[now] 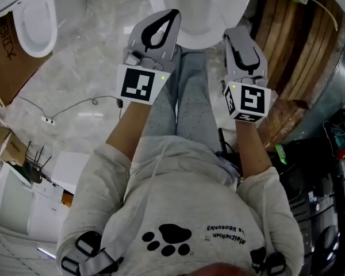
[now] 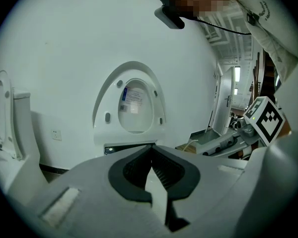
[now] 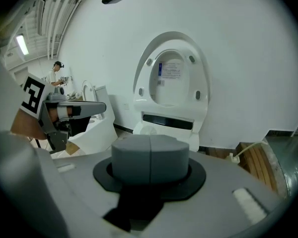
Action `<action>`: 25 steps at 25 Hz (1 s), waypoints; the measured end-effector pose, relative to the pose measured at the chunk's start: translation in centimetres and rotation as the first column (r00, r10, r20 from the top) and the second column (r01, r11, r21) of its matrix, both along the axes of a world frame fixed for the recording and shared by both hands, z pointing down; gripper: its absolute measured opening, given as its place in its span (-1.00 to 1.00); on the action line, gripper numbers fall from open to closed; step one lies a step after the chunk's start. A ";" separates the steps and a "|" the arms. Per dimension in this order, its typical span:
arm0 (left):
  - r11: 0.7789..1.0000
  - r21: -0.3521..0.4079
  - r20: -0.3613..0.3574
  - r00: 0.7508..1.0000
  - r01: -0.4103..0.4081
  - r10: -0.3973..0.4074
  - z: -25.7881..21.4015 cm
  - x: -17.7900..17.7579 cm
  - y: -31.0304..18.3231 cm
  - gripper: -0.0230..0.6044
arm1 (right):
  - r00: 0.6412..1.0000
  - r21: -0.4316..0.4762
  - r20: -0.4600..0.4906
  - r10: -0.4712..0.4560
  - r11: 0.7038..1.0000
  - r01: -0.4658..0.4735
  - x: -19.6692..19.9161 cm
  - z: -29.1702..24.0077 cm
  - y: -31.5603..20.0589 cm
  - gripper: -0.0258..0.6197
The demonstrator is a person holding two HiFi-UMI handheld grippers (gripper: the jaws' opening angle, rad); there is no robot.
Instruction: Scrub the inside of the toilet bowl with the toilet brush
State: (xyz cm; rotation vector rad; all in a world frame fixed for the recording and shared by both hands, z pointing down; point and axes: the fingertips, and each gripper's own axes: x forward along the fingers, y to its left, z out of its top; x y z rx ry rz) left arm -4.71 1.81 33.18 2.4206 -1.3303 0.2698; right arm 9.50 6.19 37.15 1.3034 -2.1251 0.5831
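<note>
A white toilet stands ahead of me with its lid (image 3: 171, 83) and seat raised against the wall; the lid also shows in the left gripper view (image 2: 134, 103). In the head view only the bowl's front rim (image 1: 201, 16) shows at the top edge. No toilet brush is visible in any view. My left gripper (image 1: 172, 15) is held up in front of the bowl, its tips (image 2: 152, 150) touching with nothing between them. My right gripper (image 1: 234, 33) hovers beside it on the right, its pads (image 3: 150, 155) pressed together and empty.
A second toilet (image 1: 34, 22) stands at the left next to a cardboard box (image 1: 6, 56). Stacked wooden planks (image 1: 299, 45) lie at the right of the bowl. A cable (image 1: 75, 105) runs over the marble floor. Dark equipment (image 1: 333, 171) crowds the lower right.
</note>
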 end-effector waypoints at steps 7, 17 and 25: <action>0.999 -0.042 0.016 1.000 0.014 -0.013 3.3 -0.9 0.7 -0.93 | 0.999 -0.080 -0.029 -0.030 0.996 0.027 0.1 4.5 1.4 -0.45; 0.994 -0.101 0.012 0.999 0.033 -0.032 6.6 -1.5 1.8 -0.93 | 0.996 -0.213 -0.039 -0.074 0.975 0.064 -0.5 9.4 4.6 -0.45; 0.986 -0.159 0.020 0.999 0.042 -0.039 9.0 -1.7 2.8 -0.93 | 0.993 -0.263 -0.058 -0.098 0.961 0.080 -0.6 11.6 6.1 -0.45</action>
